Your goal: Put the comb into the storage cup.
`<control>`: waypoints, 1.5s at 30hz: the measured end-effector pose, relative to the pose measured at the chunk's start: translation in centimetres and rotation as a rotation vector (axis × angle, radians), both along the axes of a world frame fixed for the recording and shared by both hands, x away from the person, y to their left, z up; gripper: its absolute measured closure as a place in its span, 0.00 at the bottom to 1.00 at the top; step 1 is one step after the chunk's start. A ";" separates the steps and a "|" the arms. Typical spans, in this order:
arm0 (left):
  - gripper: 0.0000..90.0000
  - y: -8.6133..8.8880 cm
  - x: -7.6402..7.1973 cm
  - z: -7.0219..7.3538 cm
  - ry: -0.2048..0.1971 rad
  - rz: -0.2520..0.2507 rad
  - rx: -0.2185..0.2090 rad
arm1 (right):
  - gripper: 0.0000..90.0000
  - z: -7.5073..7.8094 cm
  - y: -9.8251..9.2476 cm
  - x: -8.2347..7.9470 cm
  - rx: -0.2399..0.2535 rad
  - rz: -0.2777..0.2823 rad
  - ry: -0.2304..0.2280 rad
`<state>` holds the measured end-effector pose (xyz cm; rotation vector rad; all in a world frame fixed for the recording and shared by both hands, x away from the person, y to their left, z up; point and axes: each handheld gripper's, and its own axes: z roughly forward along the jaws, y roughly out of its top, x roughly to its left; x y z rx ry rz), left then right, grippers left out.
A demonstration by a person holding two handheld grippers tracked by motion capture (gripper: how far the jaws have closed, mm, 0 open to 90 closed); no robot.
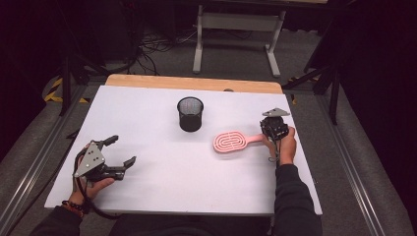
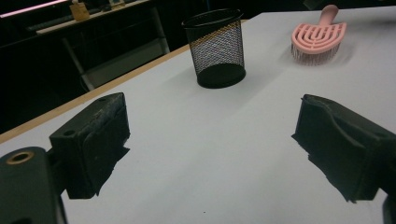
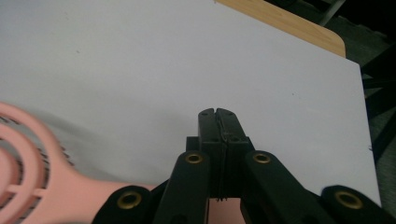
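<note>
Brush (image 1: 230, 141) handle is sitting under closed, empty R gripper (image 1: 274, 129), so it's needing jaws reopened w/ handle centred; L gripper (image 1: 121, 152) is waiting open.

Matt pink plastic hairbrush (image 1: 230, 141), black metal mesh cup (image 1: 190, 113), smooth white tabletop (image 1: 162, 172), wooden edge (image 1: 192, 82)
</note>
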<state>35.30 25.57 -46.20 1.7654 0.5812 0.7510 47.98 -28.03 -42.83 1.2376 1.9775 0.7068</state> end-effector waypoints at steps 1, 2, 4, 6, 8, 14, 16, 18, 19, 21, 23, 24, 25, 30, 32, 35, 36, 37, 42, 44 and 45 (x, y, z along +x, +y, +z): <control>0.12 0.0 0.0 0.0 -0.001 0.003 0.002 | 1.00 -0.1 0.1 0.3 -0.013 -0.004 0.015; 0.12 0.0 0.0 0.0 0.000 0.003 0.002 | 1.00 -0.2 0.1 0.4 -0.015 -0.003 0.031; 0.12 0.1 0.0 0.0 0.001 0.006 0.005 | 1.00 -0.3 0.4 0.7 -0.038 -0.003 0.049; 0.12 0.2 0.0 0.0 -0.002 0.003 0.003 | 1.00 -0.3 0.7 0.9 -0.062 0.001 0.079; 0.13 0.1 0.1 0.0 0.002 0.004 0.001 | 1.00 -0.5 0.8 1.0 -0.085 0.000 0.118; 0.13 0.0 0.2 -0.1 0.006 -0.027 0.000 | 1.00 -1.1 0.6 1.3 -0.105 -0.024 0.202; 0.13 0.0 0.1 -0.1 0.007 -0.029 -0.008 | 1.00 -1.4 0.5 1.4 -0.113 -0.031 0.231; 0.13 0.1 0.1 -0.1 0.009 -0.031 -0.015 | 1.00 -1.5 0.4 1.3 -0.101 -0.032 0.244; 0.13 0.1 0.1 -0.1 0.009 -0.029 -0.012 | 1.00 -1.5 0.3 1.0 -0.094 -0.029 0.244; 0.13 0.1 0.1 -0.1 0.010 -0.029 -0.012 | 1.00 -1.5 0.3 0.8 -0.091 -0.025 0.245; 0.13 0.2 0.0 0.0 0.010 -0.028 -0.010 | 1.00 -1.4 0.3 0.4 -0.098 -0.020 0.248; 0.13 0.2 0.0 0.0 0.008 -0.028 -0.005 | 1.00 -1.4 0.3 0.3 -0.095 -0.020 0.246; 0.13 0.2 0.0 0.0 0.007 -0.024 -0.006 | 1.00 -1.5 0.2 -0.1 -0.084 -0.019 0.251; 0.13 0.2 0.0 0.0 0.012 -0.014 -0.011 | 1.00 -1.6 0.2 -0.9 -0.089 -0.006 0.253; 0.13 0.1 0.0 0.0 0.016 -0.015 -0.007 | 1.00 -1.7 0.1 -1.4 -0.071 -0.001 0.258; 0.13 0.1 0.0 0.0 0.015 -0.014 -0.002 | 1.00 -1.8 0.1 -1.8 -0.057 0.001 0.253; 0.13 0.1 0.0 0.0 0.018 -0.014 0.006 | 1.00 -1.8 0.1 -2.1 -0.053 0.000 0.247; 0.13 0.1 0.1 0.0 0.020 -0.015 0.006 | 1.00 -1.9 0.1 -2.3 -0.051 0.001 0.246; 0.13 0.1 0.1 -0.1 0.024 -0.014 0.001 | 1.00 -1.9 0.3 -3.3 -0.031 0.016 0.246; 0.14 0.0 0.1 -0.1 0.025 -0.017 0.006 | 1.00 -2.0 0.2 -3.7 -0.010 0.027 0.249; 0.14 0.0 0.1 -0.2 0.031 -0.020 0.012 | 1.00 -2.1 0.0 -4.0 0.016 0.029 0.237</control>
